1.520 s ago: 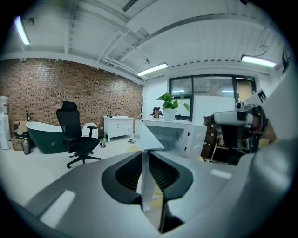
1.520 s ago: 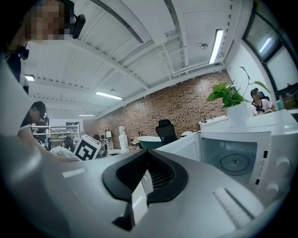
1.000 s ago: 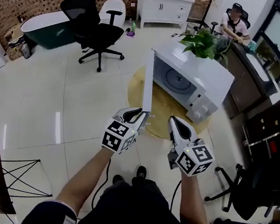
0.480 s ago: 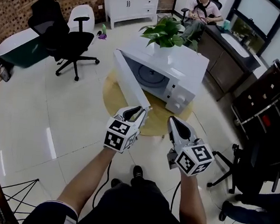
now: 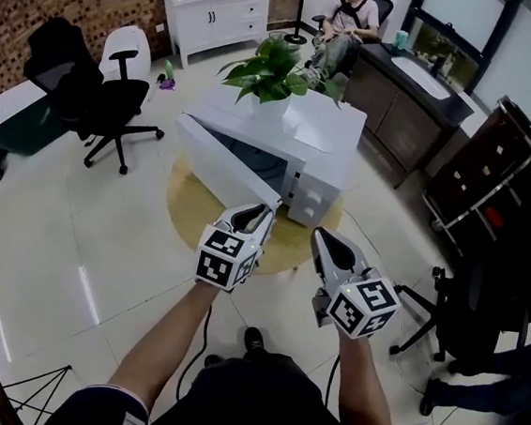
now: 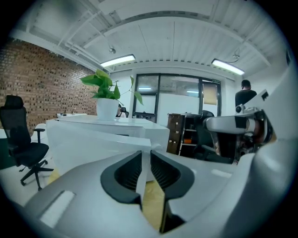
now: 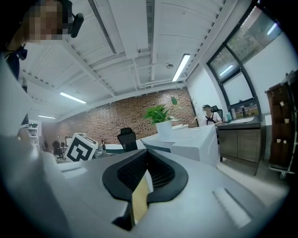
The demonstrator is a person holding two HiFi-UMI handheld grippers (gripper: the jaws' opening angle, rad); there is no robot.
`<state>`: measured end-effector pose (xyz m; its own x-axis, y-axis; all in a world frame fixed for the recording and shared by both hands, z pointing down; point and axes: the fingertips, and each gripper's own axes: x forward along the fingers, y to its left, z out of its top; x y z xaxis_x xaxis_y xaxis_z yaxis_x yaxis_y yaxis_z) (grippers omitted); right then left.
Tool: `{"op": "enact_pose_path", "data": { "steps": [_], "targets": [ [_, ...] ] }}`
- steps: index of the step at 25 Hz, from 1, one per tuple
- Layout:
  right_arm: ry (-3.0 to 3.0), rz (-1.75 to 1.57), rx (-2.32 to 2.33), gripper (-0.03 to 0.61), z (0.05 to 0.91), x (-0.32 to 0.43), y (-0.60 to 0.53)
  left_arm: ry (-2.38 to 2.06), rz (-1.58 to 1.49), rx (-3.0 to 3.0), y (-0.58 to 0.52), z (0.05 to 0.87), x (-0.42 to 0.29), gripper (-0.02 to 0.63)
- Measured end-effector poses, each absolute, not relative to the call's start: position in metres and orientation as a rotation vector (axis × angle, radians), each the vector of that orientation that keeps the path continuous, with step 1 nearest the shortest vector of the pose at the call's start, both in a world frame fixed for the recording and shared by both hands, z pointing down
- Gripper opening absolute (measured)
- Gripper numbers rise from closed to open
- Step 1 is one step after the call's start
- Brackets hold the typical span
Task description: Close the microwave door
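Note:
A white microwave (image 5: 325, 142) stands on a round yellow mat (image 5: 188, 210), with a potted plant (image 5: 267, 65) on top. Its door (image 5: 218, 169) stands part open, angled out toward me. My left gripper (image 5: 267, 213) is at the door's free edge, shut on that thin white edge. In the left gripper view the gripper (image 6: 145, 157) pinches the white door (image 6: 88, 146), which stretches away to the left. My right gripper (image 5: 324, 238) hangs beside it to the right, shut and empty, apart from the microwave (image 7: 191, 142).
A black office chair (image 5: 99, 95) stands at the left, a white cabinet (image 5: 217, 4) at the back. A person (image 5: 348, 13) sits by a dark counter (image 5: 420, 91). A dark shelf cart (image 5: 496, 174) and another black chair (image 5: 453, 311) are at the right.
The door has swung from wide open toward the microwave's body, with my left gripper staying on its edge. The microwave now sits more to the left in the view.

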<state>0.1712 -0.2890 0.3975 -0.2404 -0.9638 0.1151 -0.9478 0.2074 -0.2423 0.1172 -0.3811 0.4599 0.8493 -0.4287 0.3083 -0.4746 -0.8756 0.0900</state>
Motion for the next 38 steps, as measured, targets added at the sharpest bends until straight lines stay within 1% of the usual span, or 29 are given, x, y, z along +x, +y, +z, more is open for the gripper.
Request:
{"op": "enact_pose_path", "data": {
  "steps": [10, 11, 12, 13, 24, 29, 38],
  "targets": [
    [2.352, -0.392, -1.960, 0.002, 0.397, 0.211, -0.298, -0.682, 0.397, 2.877, -0.411, 0.458, 0.164, 0.051],
    [2.346, -0.394, -1.968, 0.002, 0.398, 0.215, -0.298, -0.688, 0.395, 2.877, -0.415, 0.458, 0.168, 0.045],
    [2.341, -0.397, -1.975, 0.002, 0.399, 0.219, -0.298, -0.696, 0.394, 2.877, -0.419, 0.457, 0.170, 0.013],
    [2.335, -0.401, -1.983, 0.002, 0.400, 0.223, -0.298, -0.704, 0.391, 2.876, -0.422, 0.457, 0.172, 0.003],
    [2.293, -0.425, -2.012, 0.002, 0.406, 0.252, -0.311, -0.716, 0.352, 2.905, -0.439, 0.453, 0.189, 0.009],
    [2.305, -0.430, -1.998, 0.002, 0.408, 0.252, -0.321, -0.740, 0.388, 2.880, -0.451, 0.454, 0.203, 0.012],
    [2.347, -0.393, -1.978, 0.002, 0.396, 0.247, -0.325, -0.689, 0.367, 2.875, -0.443, 0.453, 0.198, 0.011]
  ]
}}
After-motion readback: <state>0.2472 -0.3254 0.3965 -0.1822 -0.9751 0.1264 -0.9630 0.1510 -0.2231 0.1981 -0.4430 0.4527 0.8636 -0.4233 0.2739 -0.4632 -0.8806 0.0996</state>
